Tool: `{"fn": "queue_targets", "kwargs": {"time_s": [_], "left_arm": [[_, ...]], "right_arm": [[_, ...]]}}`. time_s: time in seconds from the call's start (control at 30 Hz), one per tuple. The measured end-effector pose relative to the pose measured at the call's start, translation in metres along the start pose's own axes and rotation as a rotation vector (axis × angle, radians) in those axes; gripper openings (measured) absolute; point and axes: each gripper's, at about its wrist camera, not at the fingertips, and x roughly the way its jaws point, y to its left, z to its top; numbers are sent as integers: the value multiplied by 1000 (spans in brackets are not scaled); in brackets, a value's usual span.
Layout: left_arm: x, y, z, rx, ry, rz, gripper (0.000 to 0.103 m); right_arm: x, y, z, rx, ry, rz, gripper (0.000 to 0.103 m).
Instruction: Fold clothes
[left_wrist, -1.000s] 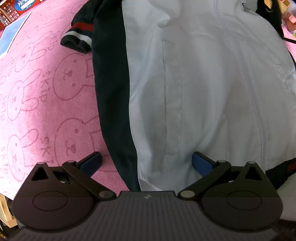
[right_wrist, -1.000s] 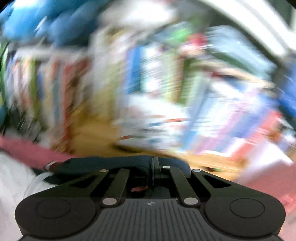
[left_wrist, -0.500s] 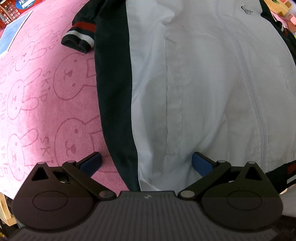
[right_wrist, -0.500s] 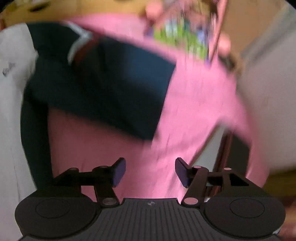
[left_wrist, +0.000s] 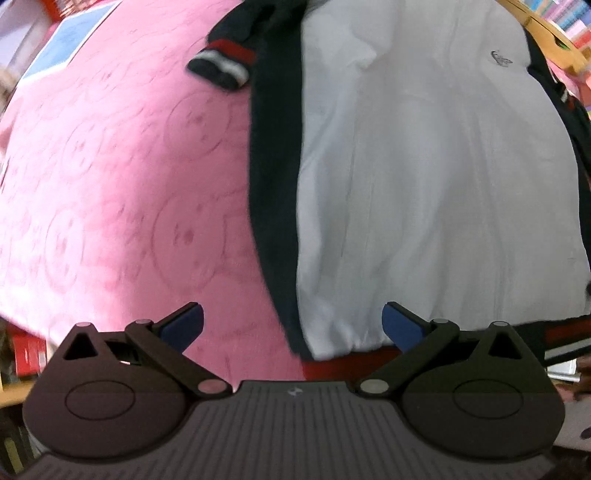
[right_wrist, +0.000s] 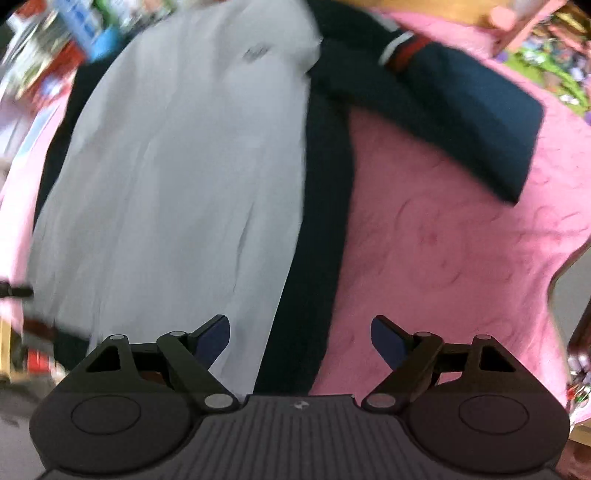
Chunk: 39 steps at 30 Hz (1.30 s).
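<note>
While jacket (left_wrist: 424, 177) lies flat on pink blanket (left_wrist: 110, 166), we note left gripper (left_wrist: 293, 325) wide open above hem, gripping nothing; right gripper (right_wrist: 299, 336) jaws just opened, empty, over jacket's dark side panel.

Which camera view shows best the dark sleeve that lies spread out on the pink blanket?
The right wrist view: the spread dark sleeve lies whole on the pink blanket, striped band included. The left wrist view shows only a dark strip of that side at its right edge.
</note>
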Motion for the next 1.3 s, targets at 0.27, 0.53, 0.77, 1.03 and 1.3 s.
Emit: {"fn": "queue_targets", "kwargs": {"time_s": [0.27, 0.53, 0.77, 1.03, 1.3], "left_arm": [[24, 6, 6, -120, 70, -45, 61], [22, 29, 5, -51, 119, -76, 59], [-9, 54, 71, -41, -68, -82, 83], [-31, 7, 122, -61, -153, -34, 86], [-106, 12, 64, -58, -116, -35, 87]], "right_arm": [[10, 10, -22, 36, 19, 64, 32], [5, 3, -37, 38, 140, 46, 29], [-40, -6, 62, -1, -245, -163, 90], [-21, 71, 238, -173, -519, -64, 97], [84, 177, 379, -301, -232, 21, 101]]}}
